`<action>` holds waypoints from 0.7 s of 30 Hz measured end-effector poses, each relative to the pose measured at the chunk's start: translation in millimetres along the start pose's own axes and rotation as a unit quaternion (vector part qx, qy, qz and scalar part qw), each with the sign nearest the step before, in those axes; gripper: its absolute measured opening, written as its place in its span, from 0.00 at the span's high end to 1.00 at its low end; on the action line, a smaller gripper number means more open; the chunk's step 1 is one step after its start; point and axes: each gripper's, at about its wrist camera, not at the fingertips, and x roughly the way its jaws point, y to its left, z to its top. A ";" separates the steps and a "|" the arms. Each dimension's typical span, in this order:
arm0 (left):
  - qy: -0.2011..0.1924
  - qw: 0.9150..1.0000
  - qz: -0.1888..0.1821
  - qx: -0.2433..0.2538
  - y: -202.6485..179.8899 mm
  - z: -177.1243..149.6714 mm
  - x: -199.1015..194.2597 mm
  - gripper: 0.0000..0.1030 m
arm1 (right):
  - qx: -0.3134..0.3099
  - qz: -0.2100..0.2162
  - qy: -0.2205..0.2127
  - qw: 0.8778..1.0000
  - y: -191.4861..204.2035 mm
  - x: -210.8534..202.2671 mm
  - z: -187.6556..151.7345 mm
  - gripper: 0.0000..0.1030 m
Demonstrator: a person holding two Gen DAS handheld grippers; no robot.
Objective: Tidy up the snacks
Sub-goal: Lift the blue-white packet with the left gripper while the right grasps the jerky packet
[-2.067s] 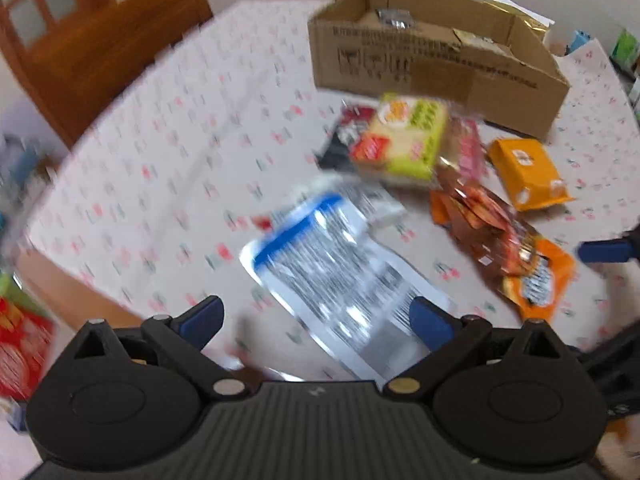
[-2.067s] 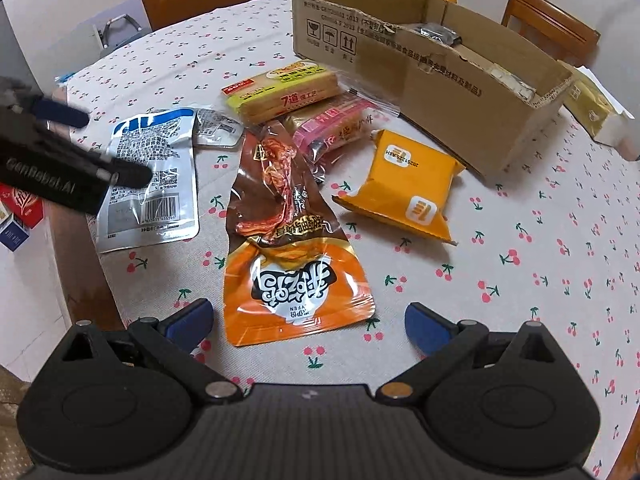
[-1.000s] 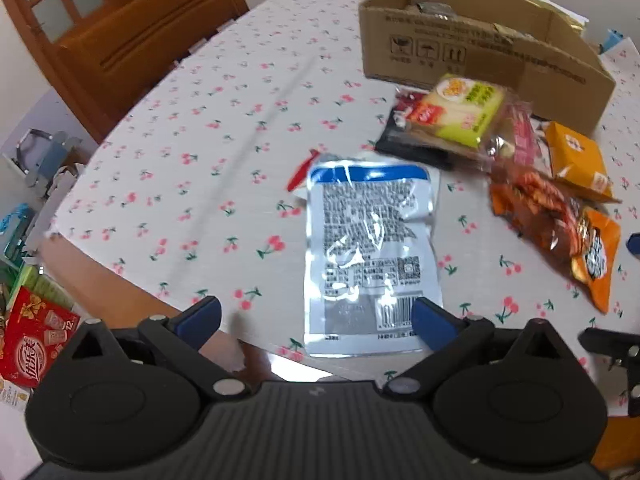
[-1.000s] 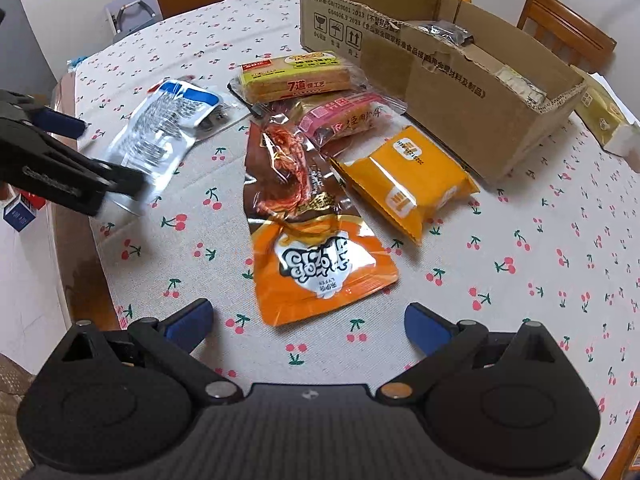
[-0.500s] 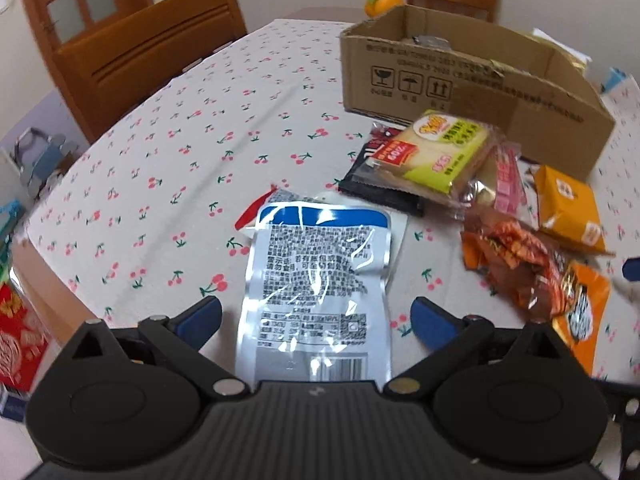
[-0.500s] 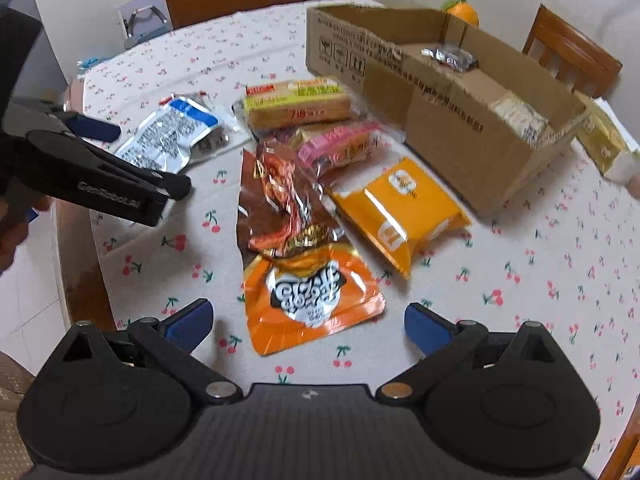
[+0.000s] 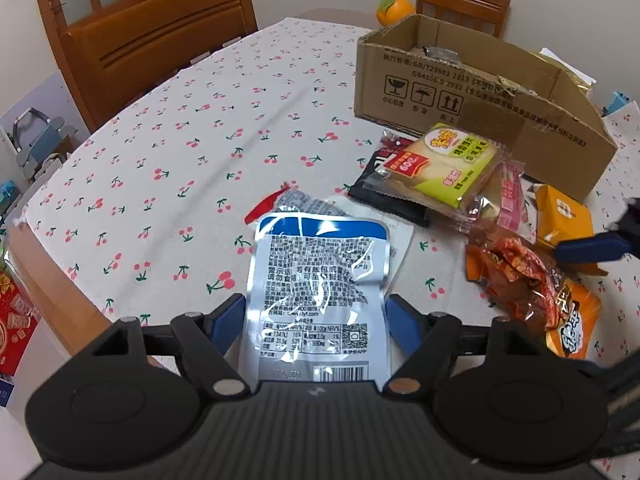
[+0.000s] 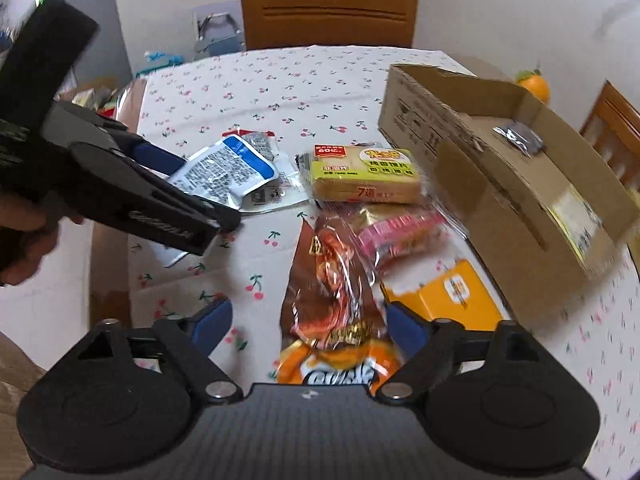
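The left gripper (image 7: 316,322) is held with fingers open around the blue-and-silver foil pouch (image 7: 318,292); the right gripper (image 8: 308,330) is spread over the orange-brown snack bag (image 8: 332,304) on the cherry-print tabletop (image 7: 192,160).

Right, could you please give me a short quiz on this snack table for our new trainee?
1. True or false: the cardboard box is empty.
2. What lies between the fingers of the left gripper? A a cup; B a blue-and-silver pouch; C a spoon.
3. Which fruit sits beyond the box?
Key: 1 false, a dark packet lies inside; 2 B; 3 an orange.
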 end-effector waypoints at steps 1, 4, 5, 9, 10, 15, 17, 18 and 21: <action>0.000 1.000 0.000 -0.001 -1.2 -0.3 0.0 0.26 | -0.005 0.001 0.003 1.000 -0.7 4.0 1.7 0.16; 0.002 1.000 0.000 -0.001 -1.6 0.0 -0.3 0.25 | -0.013 -0.003 0.015 1.000 -1.8 12.4 3.7 0.16; 0.003 1.000 -0.001 0.000 -1.7 -0.2 -0.3 0.25 | -0.009 -0.002 0.021 1.000 -3.2 14.2 3.5 0.16; 0.004 1.000 -0.002 0.003 -1.3 -1.5 -0.7 0.21 | 0.019 0.011 0.044 0.999 -6.3 12.0 -0.2 0.17; 0.005 1.000 -0.003 0.003 -0.5 -1.7 -1.0 0.21 | 0.021 0.017 0.046 0.999 -4.6 9.2 -1.4 0.17; 0.000 1.000 -0.007 0.006 0.5 -3.3 -1.8 0.20 | 0.025 0.014 0.048 0.998 -0.4 8.6 -3.1 0.18; -0.002 1.000 -0.007 0.009 -0.1 -3.0 -1.8 0.20 | 0.036 0.012 0.047 0.998 -3.4 10.7 -1.3 0.21; 0.000 1.000 -0.009 0.011 -0.2 -2.6 -1.8 0.20 | 0.041 0.009 0.045 0.998 -4.8 10.8 -0.4 0.22; 0.004 1.000 -0.013 0.017 -1.2 -1.9 -2.4 0.20 | 0.053 0.006 0.045 0.998 -6.3 11.0 2.3 0.27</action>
